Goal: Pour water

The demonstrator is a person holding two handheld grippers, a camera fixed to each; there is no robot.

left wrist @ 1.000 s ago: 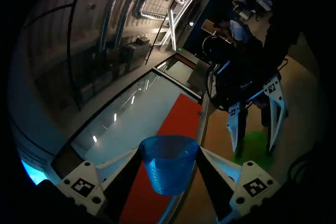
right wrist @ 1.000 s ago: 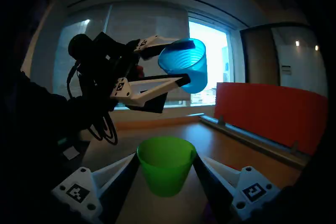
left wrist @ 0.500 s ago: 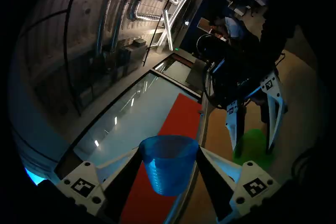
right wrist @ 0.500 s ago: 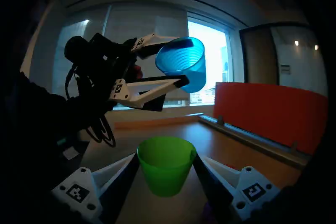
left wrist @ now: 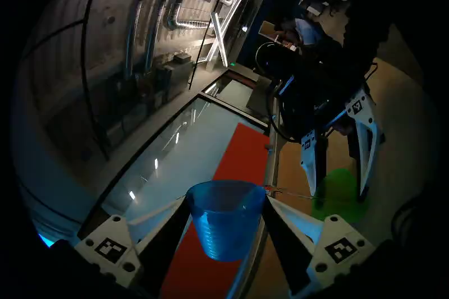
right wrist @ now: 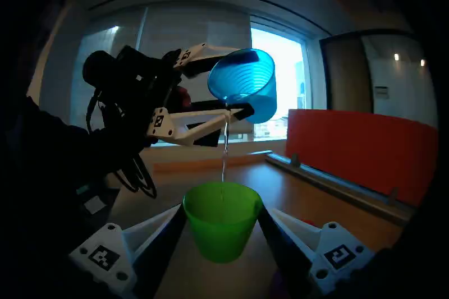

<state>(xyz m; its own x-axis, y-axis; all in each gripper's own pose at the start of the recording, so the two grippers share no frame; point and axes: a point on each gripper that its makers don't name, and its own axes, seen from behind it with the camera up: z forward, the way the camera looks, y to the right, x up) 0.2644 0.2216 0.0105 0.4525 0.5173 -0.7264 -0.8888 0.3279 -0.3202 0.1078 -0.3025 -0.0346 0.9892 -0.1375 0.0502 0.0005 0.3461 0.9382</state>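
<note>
A translucent blue cup (left wrist: 225, 217) sits clamped between the fingers of my left gripper (left wrist: 224, 226). In the right gripper view the same blue cup (right wrist: 244, 84) hangs tipped on its side above the green one. A thin stream of water (right wrist: 224, 150) falls from its rim into the green cup (right wrist: 222, 226), which my right gripper (right wrist: 221, 231) holds upright above the wooden table (right wrist: 292, 195). In the left gripper view the green cup (left wrist: 339, 193) shows between the right gripper's white fingers (left wrist: 365, 147), with the fine thread of water (left wrist: 292, 193) crossing toward it.
A red partition panel (right wrist: 365, 150) runs along the table's right side on a metal rail (right wrist: 331, 187). Large windows (right wrist: 275, 83) lie behind. A person's dark sleeve and cables (right wrist: 84, 147) are at the left. A small white slip (right wrist: 94, 205) lies on the table.
The blue cup has tipped further and water now streams from it into the green cup; before, no stream showed. The green cup has stayed in place.
</note>
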